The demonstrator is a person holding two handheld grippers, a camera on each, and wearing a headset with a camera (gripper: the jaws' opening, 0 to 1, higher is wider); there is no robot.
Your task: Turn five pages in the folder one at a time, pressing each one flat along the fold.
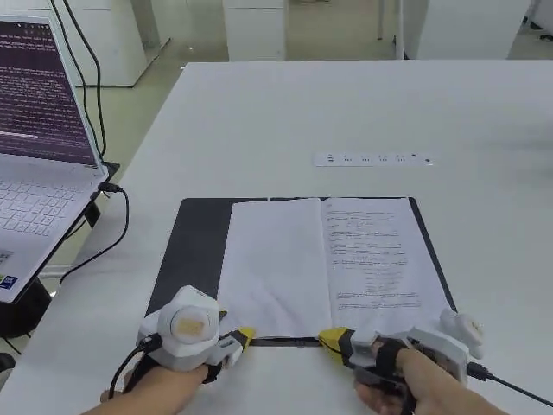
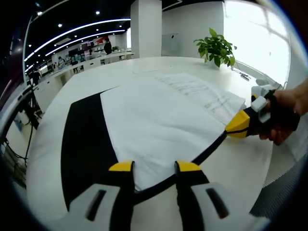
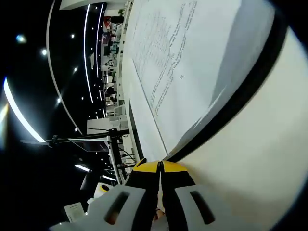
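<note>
The black folder point(image 1: 199, 238) lies open on the white table. Its left page point(image 1: 272, 264) is blank and its right page point(image 1: 371, 255) carries print. At the folder's near edge, below the blank page, my left gripper point(image 1: 244, 337) is open. Its yellow fingertips point(image 2: 121, 167) stand on either side of the black edge point(image 2: 159, 185), with nothing held. My right gripper point(image 1: 331, 339) is shut, its tips point(image 3: 160, 167) pressed together at the near edge by the fold point(image 3: 161, 142). It also shows across the page as the right gripper point(image 2: 239, 126). The printed page point(image 3: 192, 57) lies flat.
An open laptop point(image 1: 34, 164) stands at the left with a cable point(image 1: 112, 233) trailing off the table edge. A white power strip point(image 1: 373, 159) lies beyond the folder. A potted plant point(image 2: 216, 48) sits far off. Bare table point(image 1: 484, 216) lies to the right.
</note>
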